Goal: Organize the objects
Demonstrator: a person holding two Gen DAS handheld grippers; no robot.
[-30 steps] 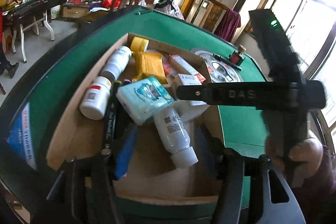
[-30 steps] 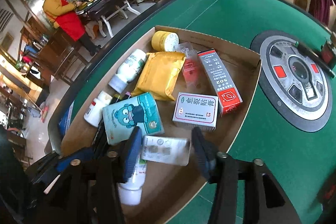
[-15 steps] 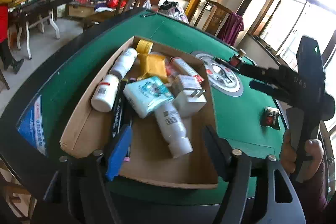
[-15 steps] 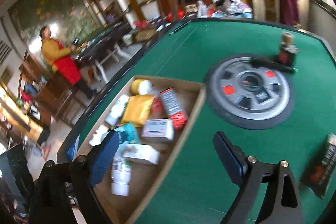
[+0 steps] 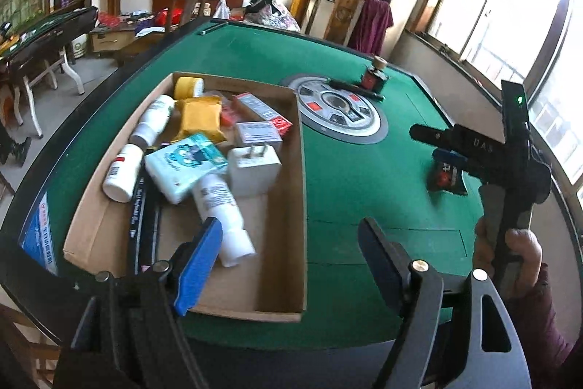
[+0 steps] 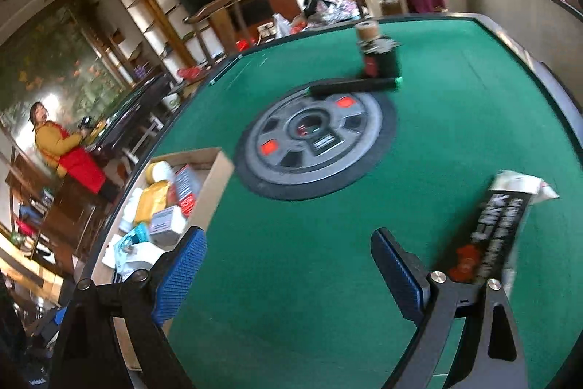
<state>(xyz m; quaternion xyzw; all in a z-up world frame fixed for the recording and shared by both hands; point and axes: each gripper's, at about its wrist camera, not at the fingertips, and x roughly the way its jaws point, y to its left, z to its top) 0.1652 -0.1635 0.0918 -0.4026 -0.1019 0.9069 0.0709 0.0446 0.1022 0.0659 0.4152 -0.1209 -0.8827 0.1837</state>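
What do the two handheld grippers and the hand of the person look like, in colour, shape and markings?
Both grippers have black metal frames with silver bolts and flat blue ribbed pads. The right gripper, seen from the left wrist view, is a black T-shaped tool with pale "DAS" letters and a small green light. The right hand on its handle is bare, with a dark red sleeve.

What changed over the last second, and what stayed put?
The right gripper let go of the white charger, now lying in the cardboard box, and swung right toward the black packet, jaws open. The left gripper drew back slightly, still open. The other box contents are unmoved.
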